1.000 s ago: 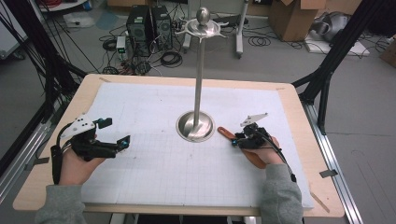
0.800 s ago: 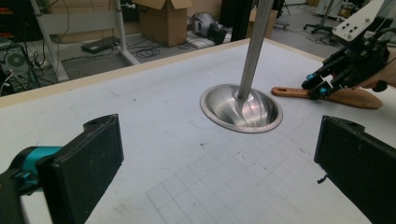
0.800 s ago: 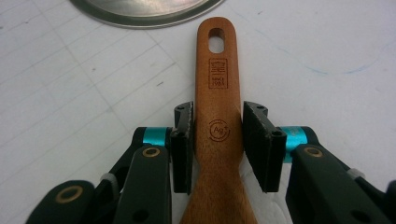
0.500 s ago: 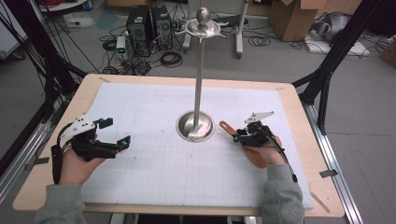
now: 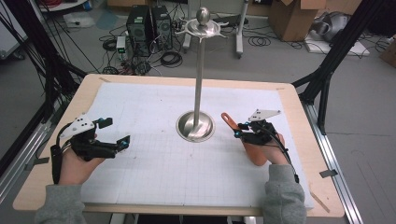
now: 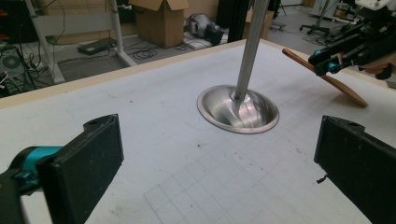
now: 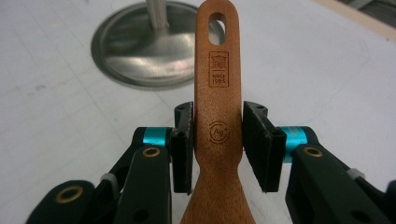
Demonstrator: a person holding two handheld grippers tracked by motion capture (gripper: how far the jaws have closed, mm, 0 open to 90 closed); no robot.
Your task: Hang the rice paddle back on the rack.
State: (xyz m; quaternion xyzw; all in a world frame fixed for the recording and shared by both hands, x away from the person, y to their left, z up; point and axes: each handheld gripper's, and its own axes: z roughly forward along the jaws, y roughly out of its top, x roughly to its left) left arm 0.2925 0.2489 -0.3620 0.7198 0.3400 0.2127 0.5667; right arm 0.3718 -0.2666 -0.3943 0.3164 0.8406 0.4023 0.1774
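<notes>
Right gripper view: right gripper (image 7: pixel 217 140) clamps the wooden spatula (image 7: pixel 218 88) by its handle, hole end toward the stand (image 7: pixel 154 51).
Left gripper (image 5: pixel 116 133): jaws wide, empty, resting near-left.
Risk: spatula could pivot in the pads or knock the pole.
Room: mat (image 5: pixel 154 172) open; table's right edge close.

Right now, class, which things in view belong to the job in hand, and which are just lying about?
In the job:
wooden spatula
right gripper, shut on it
steel hanging stand

Lying about:
left gripper, open, idle
cardboard boxes
computer towers
</notes>
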